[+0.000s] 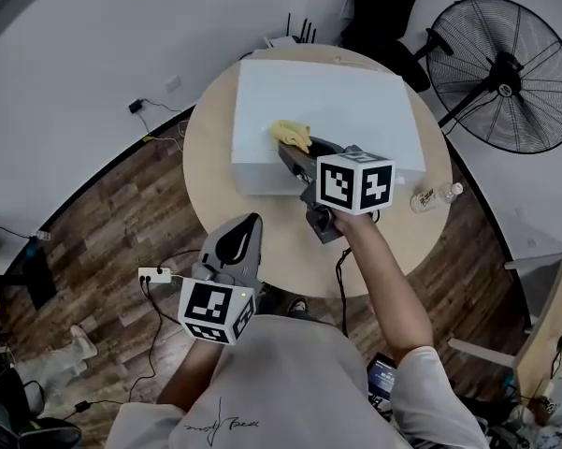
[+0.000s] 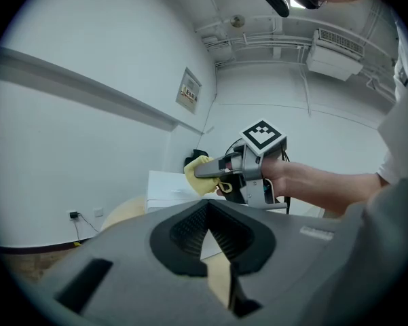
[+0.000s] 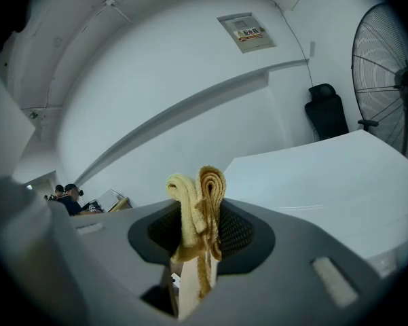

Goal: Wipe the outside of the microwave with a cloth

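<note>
The white microwave (image 1: 337, 110) stands on a round wooden table (image 1: 210, 157). A yellow cloth (image 1: 290, 134) lies bunched on the microwave's top near its front left edge, and my right gripper (image 1: 297, 155) is shut on it. In the right gripper view the folded cloth (image 3: 198, 206) sticks up between the jaws, with the microwave top (image 3: 326, 175) to the right. My left gripper (image 1: 246, 229) hangs low by the table's near edge, shut and holding nothing. The left gripper view shows the right gripper (image 2: 207, 171) pressing the cloth (image 2: 197, 175) onto the microwave (image 2: 164, 190).
A black standing fan (image 1: 505, 73) is at the back right. A small plastic bottle (image 1: 435, 195) lies on the table right of the microwave. A black chair (image 1: 383, 7) stands behind the table. A power strip (image 1: 154, 275) and cables lie on the wooden floor at the left.
</note>
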